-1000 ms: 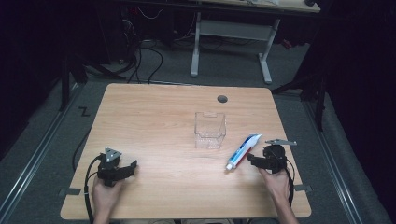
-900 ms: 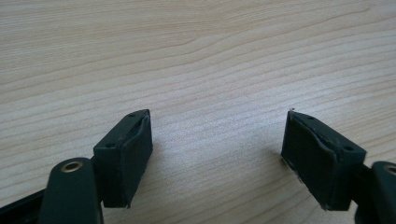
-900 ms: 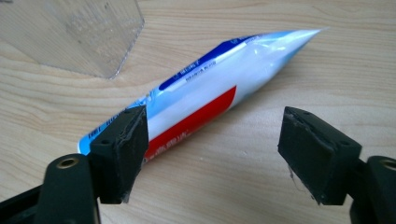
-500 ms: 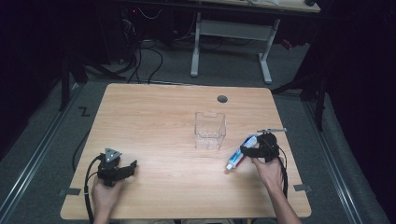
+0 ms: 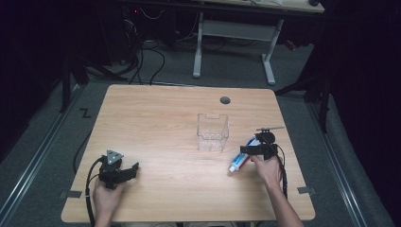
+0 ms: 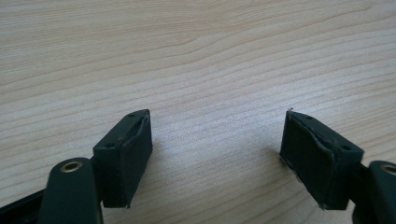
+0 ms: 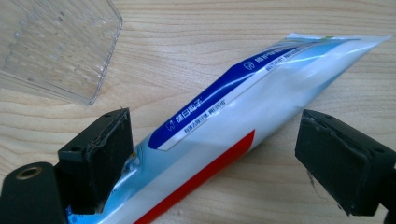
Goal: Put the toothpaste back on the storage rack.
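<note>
Item: your right gripper (image 5: 249, 149), held low at 4 o'clock on the table, jaws spread wide across the white-and-blue toothpaste tube with a red stripe (image 7: 224, 126). In the right gripper view the tube lies flat between the jaws; the left pad (image 7: 95, 158) sits just at its edge, the right pad stands apart. Those jaws have just been opening; the tube is between them, not clamped.

Item: your left gripper (image 5: 128, 171), at 8 o'clock, resting in your hand on the wood, jaws apart with nothing between them.

Item: clear plastic box (image 5: 213, 132), open-topped, near table centre, just at 10 o'clock from the tube.

Surface: pale wood-grain table (image 5: 156, 118) with a round grommet hole (image 5: 225, 100) at 12 o'clock. Dark room, grey floor, cables, and a white-legged desk (image 5: 198, 42) behind.

Change: a second ago your right gripper sat beside the tube's far end; it now straddles the tube. The left has not shifted.
</note>
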